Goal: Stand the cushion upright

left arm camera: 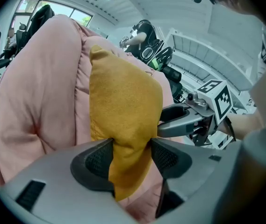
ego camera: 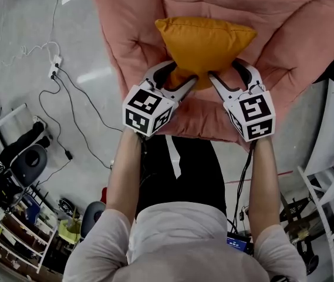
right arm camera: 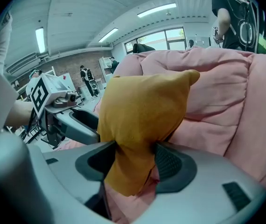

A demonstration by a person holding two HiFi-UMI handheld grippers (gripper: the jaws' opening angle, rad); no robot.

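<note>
Mustard-yellow fabric cushion (ego camera: 205, 43) — looks upright against pink quilted chair (ego camera: 307, 34), twelve o'clock; left gripper (ego camera: 190, 84), right gripper (ego camera: 213, 78) clamp its bottom edge — release not yet done.

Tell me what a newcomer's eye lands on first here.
A mustard-yellow cushion stands out at top centre of the head view, bright against the pink padded chair around it. The left gripper and right gripper are side by side, each clamped on its near edge.
</note>
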